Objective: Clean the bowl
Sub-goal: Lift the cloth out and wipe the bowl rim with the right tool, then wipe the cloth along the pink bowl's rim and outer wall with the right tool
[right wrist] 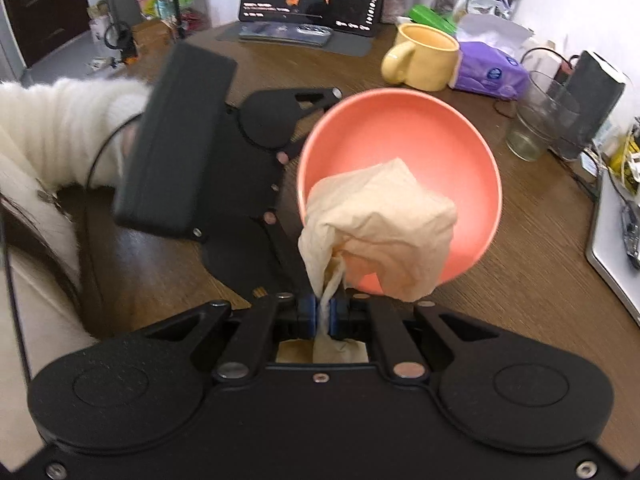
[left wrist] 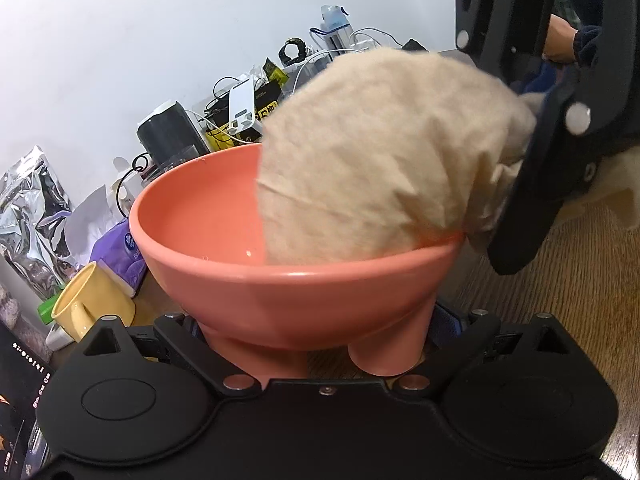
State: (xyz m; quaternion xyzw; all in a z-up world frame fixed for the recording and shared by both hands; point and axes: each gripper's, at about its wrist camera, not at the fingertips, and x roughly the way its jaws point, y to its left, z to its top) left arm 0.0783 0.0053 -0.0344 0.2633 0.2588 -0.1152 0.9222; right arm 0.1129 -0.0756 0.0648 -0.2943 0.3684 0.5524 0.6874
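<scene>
R claw (right wrist: 323,314) clamped on beige cloth (right wrist: 380,224), cloth over coral bowl (left wrist: 280,288) rim, L claw (left wrist: 316,344) gripping bowl base.

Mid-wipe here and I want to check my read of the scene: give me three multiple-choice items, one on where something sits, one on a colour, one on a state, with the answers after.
1. Where is the beige cloth?
A. Flat on the desk
B. Bunched over the bowl's near rim and reaching inside it
C. Draped over the mug

2. What colour is the mug behind the bowl?
A. Yellow
B. Green
C. White

3. How is the right gripper?
A. Wide open, empty
B. Shut on the bowl's rim
C. Shut on a twisted tail of the cloth

Answers:
1. B: in both wrist views the cloth spills over the salmon-pink rim into the bowl.
2. A: the right wrist view shows a yellow mug beside a purple tissue pack.
3. C: its blue-padded jaws pinch the cloth's tail, while the left gripper holds the bowl by its base.
</scene>
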